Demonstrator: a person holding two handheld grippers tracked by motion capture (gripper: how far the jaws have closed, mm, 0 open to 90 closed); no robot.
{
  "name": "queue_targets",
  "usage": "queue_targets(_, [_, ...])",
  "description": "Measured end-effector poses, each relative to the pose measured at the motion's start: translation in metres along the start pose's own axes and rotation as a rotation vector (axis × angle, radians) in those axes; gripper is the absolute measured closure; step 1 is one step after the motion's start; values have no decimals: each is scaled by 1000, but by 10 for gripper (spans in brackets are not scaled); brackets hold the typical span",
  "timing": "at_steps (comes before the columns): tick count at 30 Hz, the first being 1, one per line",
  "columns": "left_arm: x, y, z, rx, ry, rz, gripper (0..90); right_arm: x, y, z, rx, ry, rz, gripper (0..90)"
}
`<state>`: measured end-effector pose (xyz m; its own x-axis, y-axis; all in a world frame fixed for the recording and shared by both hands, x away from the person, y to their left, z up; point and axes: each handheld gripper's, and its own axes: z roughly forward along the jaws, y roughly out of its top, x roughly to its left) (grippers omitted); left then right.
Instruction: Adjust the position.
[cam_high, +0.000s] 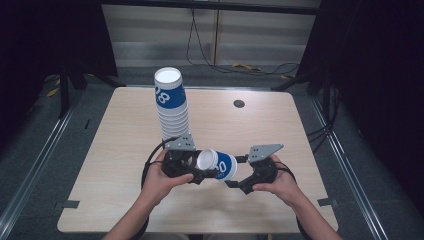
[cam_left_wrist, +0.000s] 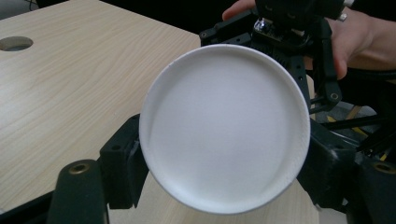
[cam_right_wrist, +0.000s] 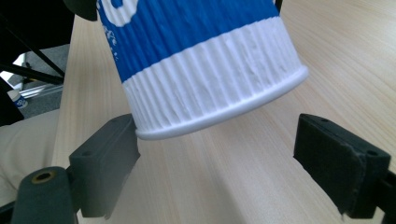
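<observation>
A blue and white ribbed paper cup (cam_high: 225, 166) lies on its side in the air, low over the table's front. My left gripper (cam_high: 202, 168) is shut on its base end. In the left gripper view the cup's white bottom (cam_left_wrist: 224, 126) faces the camera, with a black jaw pressed against each side. My right gripper (cam_high: 234, 181) is open at the cup's rim end. In the right gripper view the cup's rolled rim (cam_right_wrist: 219, 114) hangs between the spread jaws, close to the left pad (cam_right_wrist: 109, 158) and well clear of the right one. A tall stack of the same cups (cam_high: 172, 107) stands upside down behind the left hand.
The light wooden table (cam_high: 125, 150) has a round cable hole (cam_high: 239, 103) near its back edge, also in the left gripper view (cam_left_wrist: 16, 43). Cables lie on the floor beyond the table. Dark curtains and stand legs flank both sides.
</observation>
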<state>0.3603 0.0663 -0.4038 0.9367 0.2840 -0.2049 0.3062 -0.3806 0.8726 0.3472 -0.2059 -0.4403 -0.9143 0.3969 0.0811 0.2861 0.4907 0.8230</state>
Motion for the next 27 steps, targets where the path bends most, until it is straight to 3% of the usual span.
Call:
queue_targets(13, [-1,-2,3,6,-1,-8,278,2,1,8,-15,2,-22,127])
queue_targets(27, [0,-3,4,18,-14,-10,278,2,2,4,-16,-14,-55,123])
